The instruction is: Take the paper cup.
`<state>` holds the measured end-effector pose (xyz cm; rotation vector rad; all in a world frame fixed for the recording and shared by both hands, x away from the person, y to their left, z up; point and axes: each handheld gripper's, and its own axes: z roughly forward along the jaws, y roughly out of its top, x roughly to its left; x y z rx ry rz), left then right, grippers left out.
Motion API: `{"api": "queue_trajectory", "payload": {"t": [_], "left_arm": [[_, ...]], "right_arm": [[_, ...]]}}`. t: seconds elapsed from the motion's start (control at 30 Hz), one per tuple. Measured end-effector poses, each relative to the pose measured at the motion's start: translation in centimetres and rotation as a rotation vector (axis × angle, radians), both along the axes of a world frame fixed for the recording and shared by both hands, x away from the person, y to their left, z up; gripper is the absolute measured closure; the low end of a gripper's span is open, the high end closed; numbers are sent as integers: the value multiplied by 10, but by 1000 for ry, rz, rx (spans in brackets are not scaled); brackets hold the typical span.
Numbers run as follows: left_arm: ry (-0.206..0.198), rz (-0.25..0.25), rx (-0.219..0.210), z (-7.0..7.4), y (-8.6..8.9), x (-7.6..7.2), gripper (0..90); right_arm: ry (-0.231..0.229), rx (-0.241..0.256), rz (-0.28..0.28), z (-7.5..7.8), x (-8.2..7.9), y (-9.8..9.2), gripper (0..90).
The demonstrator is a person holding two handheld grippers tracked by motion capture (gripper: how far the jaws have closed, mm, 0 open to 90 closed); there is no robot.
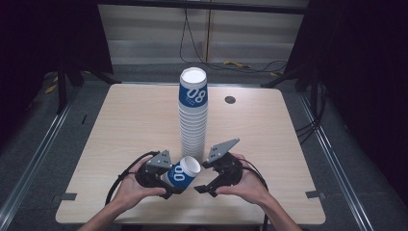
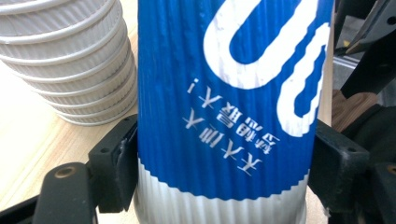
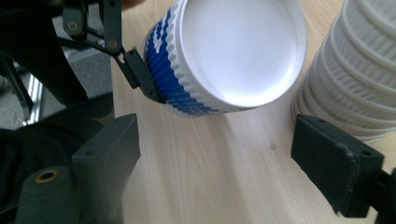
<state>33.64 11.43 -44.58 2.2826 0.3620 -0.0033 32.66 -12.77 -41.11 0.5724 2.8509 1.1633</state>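
Since it is only a ribbed paper cup, it should weigh next to nothing and crush easily, so a gentle squeeze across the corrugated wall, below the stiffer rolled rim, seems the safest hold. The left tongs are clamped on it in just that way: in the left gripper view the two black jaws press against opposite sides of the blue sleeve. The cup hangs tilted just above the worktop at about 6 o'clock from the tall stack of cups, its open mouth turned up and toward the right tongs. Those stand apart with nothing between the jaws, just beside the cup's mouth at its 3 o'clock. The ribbing probably gives decent grip (a smooth cup would slip more readily). White numerals "08" show on the blue band of both the held cup and the top cup of the stack. Smaller white characters run beneath the numerals on the held cup; they look like Chinese script, which I cannot read with confidence.
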Motion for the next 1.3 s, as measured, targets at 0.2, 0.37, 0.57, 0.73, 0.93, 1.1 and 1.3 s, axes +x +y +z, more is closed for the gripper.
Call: {"api": "queue_trajectory", "payload": {"t": [0.2,0.37,0.57,0.73,0.93,1.1,1.3], "left_arm": [[-23,-19,56,-2,-5,-1,221],[-30,-41,100,-4,-9,-3,220],[-53,-62,130,3,-9,-3,221],[-53,-95,154,8,-11,-3,222],[-57,-145,204,6,-18,-5,221],[-74,-159,233,5,-21,-7,221],[-85,-176,264,5,-23,-6,221]], "right_arm": [[-13,-63,33,-1,-3,4,168],[-1,-84,39,-4,-1,4,149],[15,-103,44,-7,2,4,170],[15,-139,64,-13,1,8,203],[35,-142,82,-12,3,8,251],[49,-193,102,-14,5,13,240],[68,-241,118,-15,7,20,218]]}}
